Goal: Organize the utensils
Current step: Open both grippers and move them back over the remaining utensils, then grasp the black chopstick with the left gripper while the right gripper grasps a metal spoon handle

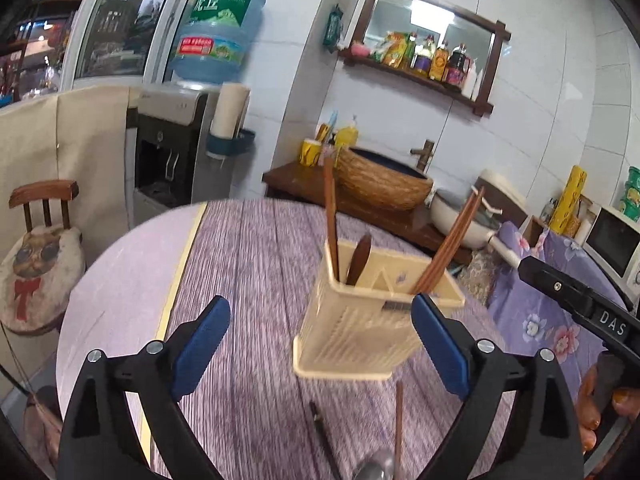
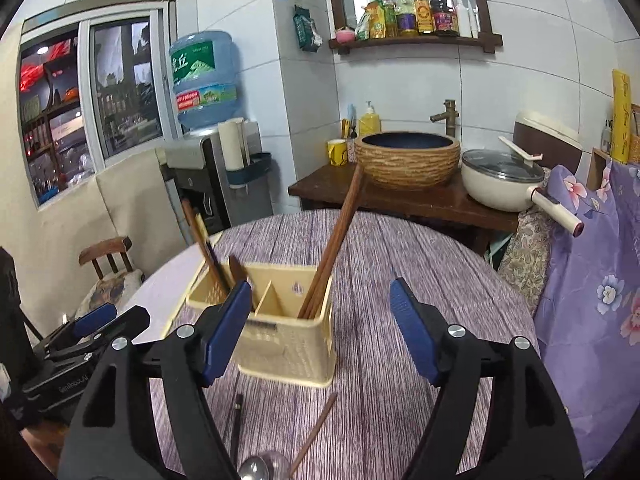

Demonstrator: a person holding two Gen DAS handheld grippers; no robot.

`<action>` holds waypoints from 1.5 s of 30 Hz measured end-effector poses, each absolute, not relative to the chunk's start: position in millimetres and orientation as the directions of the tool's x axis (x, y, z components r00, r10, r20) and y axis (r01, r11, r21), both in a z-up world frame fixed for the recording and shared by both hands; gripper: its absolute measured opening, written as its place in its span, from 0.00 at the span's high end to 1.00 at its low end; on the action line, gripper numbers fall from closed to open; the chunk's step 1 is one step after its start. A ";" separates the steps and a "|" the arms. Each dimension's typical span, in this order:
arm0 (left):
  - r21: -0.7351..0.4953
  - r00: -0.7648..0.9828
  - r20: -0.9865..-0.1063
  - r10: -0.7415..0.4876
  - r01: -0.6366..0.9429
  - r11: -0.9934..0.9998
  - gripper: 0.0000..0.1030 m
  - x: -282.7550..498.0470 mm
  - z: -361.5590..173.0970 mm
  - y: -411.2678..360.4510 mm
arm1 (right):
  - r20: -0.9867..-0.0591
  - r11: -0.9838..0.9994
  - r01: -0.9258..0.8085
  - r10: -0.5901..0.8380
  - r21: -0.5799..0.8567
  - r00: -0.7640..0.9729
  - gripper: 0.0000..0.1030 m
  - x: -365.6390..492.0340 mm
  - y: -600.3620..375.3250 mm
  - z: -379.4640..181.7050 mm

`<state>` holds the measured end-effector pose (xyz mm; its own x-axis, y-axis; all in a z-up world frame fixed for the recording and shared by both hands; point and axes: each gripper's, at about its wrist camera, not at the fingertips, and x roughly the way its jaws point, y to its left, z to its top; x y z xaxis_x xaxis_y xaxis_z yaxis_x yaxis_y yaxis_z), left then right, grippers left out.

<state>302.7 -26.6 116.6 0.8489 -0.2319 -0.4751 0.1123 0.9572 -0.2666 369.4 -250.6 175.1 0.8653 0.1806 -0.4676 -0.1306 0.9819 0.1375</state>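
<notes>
The round table (image 2: 420,280) with its purple wood-grain cover spreads ahead of and beneath both tools. On it, just beyond the fingertips, stands the cream utensil holder (image 2: 280,344), divided into compartments, probably so each kind of utensil keeps its own slot. Wooden chopsticks (image 2: 336,240) lean in its right compartment; more chopsticks (image 1: 331,220) and a dark wooden spoon handle (image 1: 358,260) stand in the left. The left gripper (image 1: 320,344) has its jaws spread wide with nothing between them, and the right gripper (image 2: 320,328) is likewise apart and empty. Below them, close under the cameras, a loose chopstick (image 2: 316,432), a dark stick (image 2: 237,428) and a metal spoon bowl (image 2: 260,468) lie unsorted, likely next.
</notes>
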 end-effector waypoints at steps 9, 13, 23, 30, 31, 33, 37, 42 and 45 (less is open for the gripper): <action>-0.249 0.765 -0.607 -0.217 0.076 0.965 0.10 278.8 63.3 -16.3 | -0.575 0.983 -0.138 0.185 0.125 0.797 0.30 340.9 -241.1 108.4; -0.245 0.733 -0.645 -0.216 0.069 0.967 0.12 268.5 42.2 -13.0 | -0.615 0.981 -0.130 0.193 0.146 0.764 0.30 335.0 -242.5 80.1; -0.261 0.654 -0.716 -0.245 0.075 0.962 0.40 259.0 6.1 -16.2 | -0.698 0.981 -0.099 0.187 0.164 0.692 0.30 324.9 -243.0 27.5; -0.263 0.638 -0.727 -0.255 0.085 0.961 0.49 250.7 -2.1 -19.1 | -0.731 0.981 -0.163 0.186 0.103 0.656 0.31 311.9 -232.3 12.6; -0.264 0.634 -0.729 -0.257 0.086 0.961 0.49 250.1 -3.6 -19.6 | -0.736 0.981 -0.168 0.183 0.096 0.652 0.31 310.8 -232.2 11.0; -0.269 0.627 -0.734 -0.262 0.086 0.959 0.50 248.9 -5.9 -19.8 | -0.753 0.979 -0.183 0.185 0.086 0.632 0.36 306.9 -232.1 4.3; -0.271 0.620 -0.738 -0.266 0.089 0.959 0.50 248.2 -7.5 -22.1 | -0.779 0.970 -0.229 0.201 0.076 0.594 0.42 301.4 -228.7 -7.0; -0.275 0.613 -0.740 -0.277 0.100 0.956 0.50 246.6 -7.1 -25.7 | -0.789 0.959 -0.280 0.198 0.034 0.582 0.56 296.8 -222.1 -13.0; -0.275 0.611 -0.742 -0.276 0.099 0.956 0.50 246.7 -7.4 -27.1 | -0.790 0.957 -0.289 0.202 0.032 0.579 0.76 296.1 -219.7 -11.8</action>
